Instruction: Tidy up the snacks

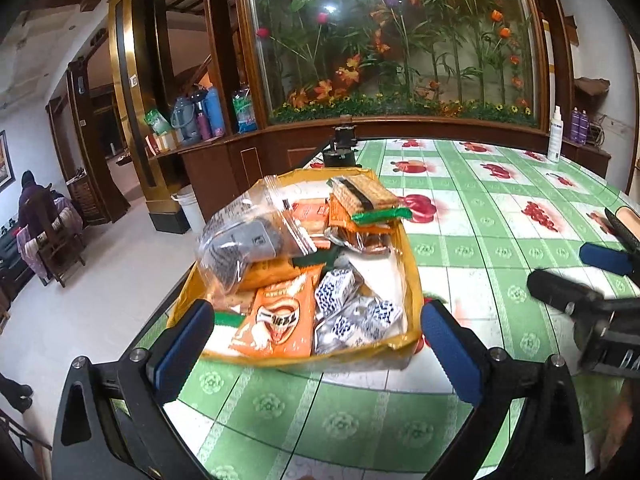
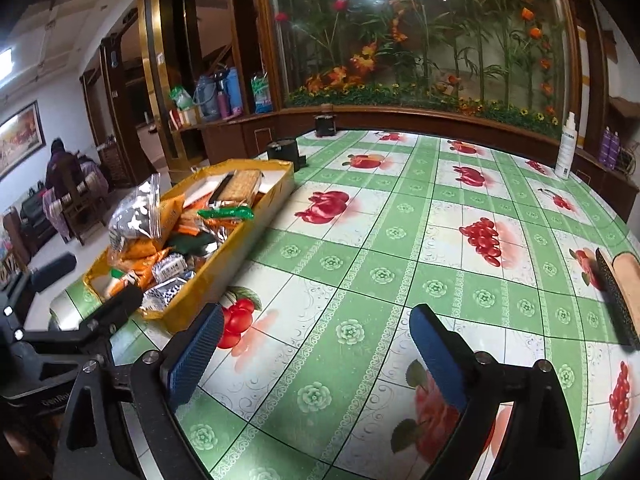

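A yellow cardboard tray (image 1: pixel 414 280) full of snack packets sits at the left edge of the table. In it lie an orange packet (image 1: pixel 276 320), blue-and-white wrapped pieces (image 1: pixel 336 288), a cracker pack (image 1: pixel 364 192) and a clear zip bag (image 1: pixel 240 240). My left gripper (image 1: pixel 316 340) stands open just in front of the tray's near end, its blue pads level with the tray's two sides and nothing held. My right gripper (image 2: pixel 316 344) is open over bare tablecloth to the right of the tray (image 2: pixel 240 240). In the left wrist view the right gripper (image 1: pixel 572 276) shows at the right.
The table carries a green checked cloth with fruit prints (image 2: pixel 400 240). A white spray bottle (image 2: pixel 568 148) stands at the far right, a dark flat object with a tan part (image 2: pixel 618 296) lies at the right edge, and small black devices (image 2: pixel 286 152) sit behind the tray. A person (image 2: pixel 60 172) sits far left.
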Demonstrator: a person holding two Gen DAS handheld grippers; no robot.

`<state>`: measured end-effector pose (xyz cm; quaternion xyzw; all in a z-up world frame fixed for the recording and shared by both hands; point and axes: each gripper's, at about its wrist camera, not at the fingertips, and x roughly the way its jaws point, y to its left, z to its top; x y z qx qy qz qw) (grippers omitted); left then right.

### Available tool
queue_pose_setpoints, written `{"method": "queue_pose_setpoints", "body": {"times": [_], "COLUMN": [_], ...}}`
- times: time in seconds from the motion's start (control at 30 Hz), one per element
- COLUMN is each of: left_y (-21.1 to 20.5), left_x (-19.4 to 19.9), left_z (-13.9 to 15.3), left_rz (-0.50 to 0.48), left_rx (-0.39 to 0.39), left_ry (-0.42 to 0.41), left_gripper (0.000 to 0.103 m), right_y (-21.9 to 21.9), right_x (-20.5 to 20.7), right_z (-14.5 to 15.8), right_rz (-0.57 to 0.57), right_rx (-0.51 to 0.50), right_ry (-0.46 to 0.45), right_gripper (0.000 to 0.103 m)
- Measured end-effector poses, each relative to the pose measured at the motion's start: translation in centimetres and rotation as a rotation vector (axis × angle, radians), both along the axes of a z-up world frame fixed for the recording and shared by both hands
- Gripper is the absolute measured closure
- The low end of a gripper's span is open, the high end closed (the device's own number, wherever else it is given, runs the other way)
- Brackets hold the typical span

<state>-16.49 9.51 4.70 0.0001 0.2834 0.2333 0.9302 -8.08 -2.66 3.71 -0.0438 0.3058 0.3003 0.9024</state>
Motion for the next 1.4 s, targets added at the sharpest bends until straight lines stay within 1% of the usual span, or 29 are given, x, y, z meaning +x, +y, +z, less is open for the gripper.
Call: {"method": "queue_pose_setpoints", "body": {"times": [0.1,0.17,0.23,0.37,0.5,0.6,0.8,0.9,1.07,1.27,1.4], "left_y": [-0.3,-0.2,0.0,0.2,0.7,1.2,2.5,2.9,3.2,3.1,3.4], "left_x": [0.0,0.0,-0.2,-0.3,-0.4,-0.3,-0.6,-0.6,-0.3,0.1,0.1], "left_z": [-0.2,-0.3,-0.3,-0.1,-0.1,-0.3,-0.1,0.1,0.0,-0.5,-0.6], "left_rz": [0.004,0.007,0.013,0.033,0.04,0.071,0.138,0.155,0.154,0.146,0.152], "left_rx": [0.022,0.023,0.009,-0.005,-0.031,-0.019,-0.024,-0.03,-0.048,-0.038,-0.054], "left_ry": [0.036,0.047,0.035,0.021,0.033,0.06,0.048,0.045,0.053,0.072,0.072], "left_gripper": [0.0,0.0,0.0,0.0,0.0,0.0,0.0,0.0,0.0,0.0,0.0], "right_y": [-0.6,-0.9,-0.8,0.4,1.3,1.5,1.7,1.8,1.9,2.1,2.1], "right_x": [0.2,0.0,-0.2,-1.2,-2.0,-2.3,-2.4,-2.4,-2.4,-2.4,-2.4], "right_z": [0.0,0.0,0.2,0.3,0.4,0.5,0.5,0.5,0.5,0.3,0.3], "right_rz": [-0.012,-0.01,-0.002,0.03,0.051,0.062,0.07,0.076,0.076,0.076,0.075], "right_rx": [0.013,0.019,0.019,-0.027,-0.069,-0.075,-0.08,-0.085,-0.086,-0.096,-0.094], "right_ry": [0.011,0.01,0.0,-0.033,-0.072,-0.088,-0.096,-0.099,-0.1,-0.098,-0.097], "right_gripper": [0.006,0.006,0.006,0.005,0.004,0.002,0.002,0.002,0.002,0.002,0.001]}}
